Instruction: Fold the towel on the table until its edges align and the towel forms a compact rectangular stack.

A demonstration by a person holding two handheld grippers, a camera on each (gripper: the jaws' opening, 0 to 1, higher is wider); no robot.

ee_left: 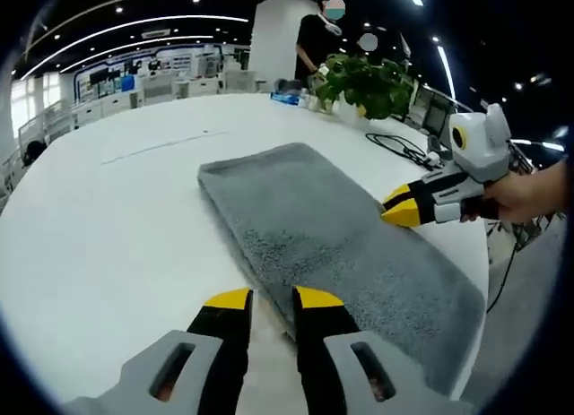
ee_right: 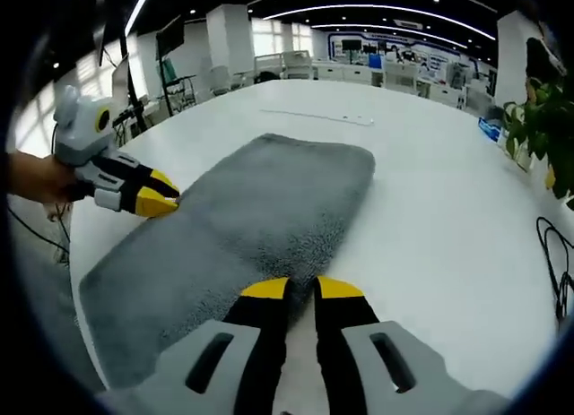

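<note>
A grey towel (ee_left: pixel 314 227) lies flat on the white table (ee_left: pixel 117 218) as one long strip. My left gripper (ee_left: pixel 273 298) is at its long near edge, jaws close together and pinching the rim. From the opposite side, the left gripper (ee_right: pixel 167 203) has its yellow tips closed against the towel (ee_right: pixel 242 218). My right gripper (ee_right: pixel 300 288) meets the other long edge with its jaws nearly together on the cloth. The right gripper (ee_left: pixel 391 210), held by a hand (ee_left: pixel 520 195), touches that edge about halfway along.
A potted plant (ee_left: pixel 363 82) and small items stand at the table's far side, with a black cable (ee_left: pixel 399 146) near them. A person (ee_left: pixel 318 38) stands behind. The table edge (ee_left: pixel 480 280) runs close beside the towel. A strip (ee_right: pixel 318 116) lies on the table beyond the towel.
</note>
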